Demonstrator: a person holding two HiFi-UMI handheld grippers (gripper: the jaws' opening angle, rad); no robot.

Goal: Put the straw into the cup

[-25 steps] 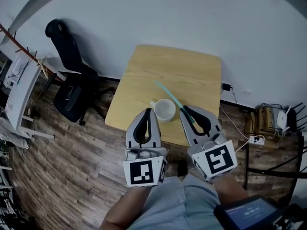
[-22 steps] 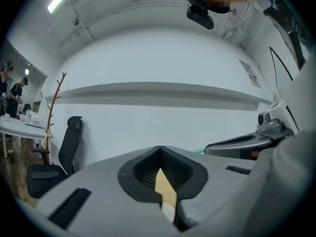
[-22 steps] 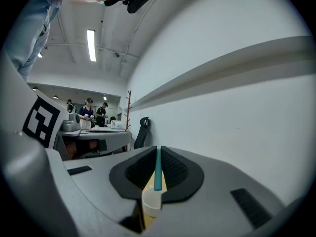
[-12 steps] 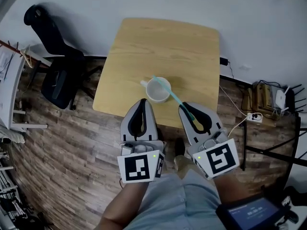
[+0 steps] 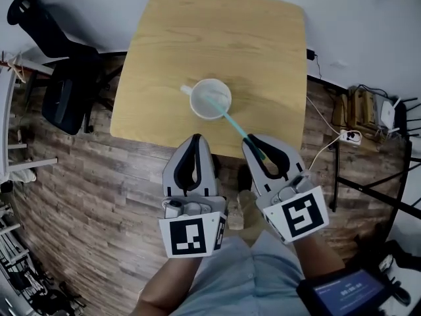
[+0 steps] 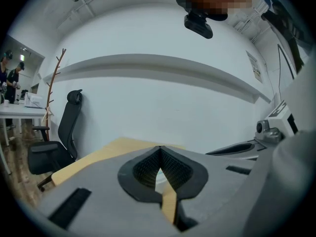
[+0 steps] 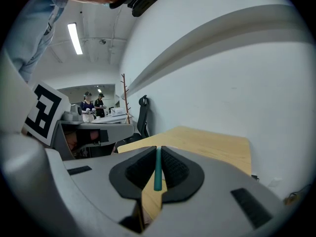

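A white cup [image 5: 210,99] with a small handle on its left stands near the front middle of the wooden table [image 5: 263,38]. A teal straw [image 5: 231,120] slants from my right gripper [image 5: 252,145] up and left, and its far tip lies over the cup's mouth. The right gripper is shut on the straw [image 7: 157,169], which runs up between its black pads. My left gripper [image 5: 197,139] is shut with nothing in it, just off the table's front edge and below the cup. Only a sliver of the cup [image 6: 158,174] shows through the left jaws.
A black office chair [image 5: 59,78] stands left of the table. Cables and a power strip [image 5: 348,137] lie on the wood floor to the right, beside a dark metal frame [image 5: 375,196]. The person's legs fill the bottom of the head view.
The cup and table have slid down and nearer in the head view. The straw's tip, beside the cup before, now sits over the cup's mouth. Both grippers stay shut.
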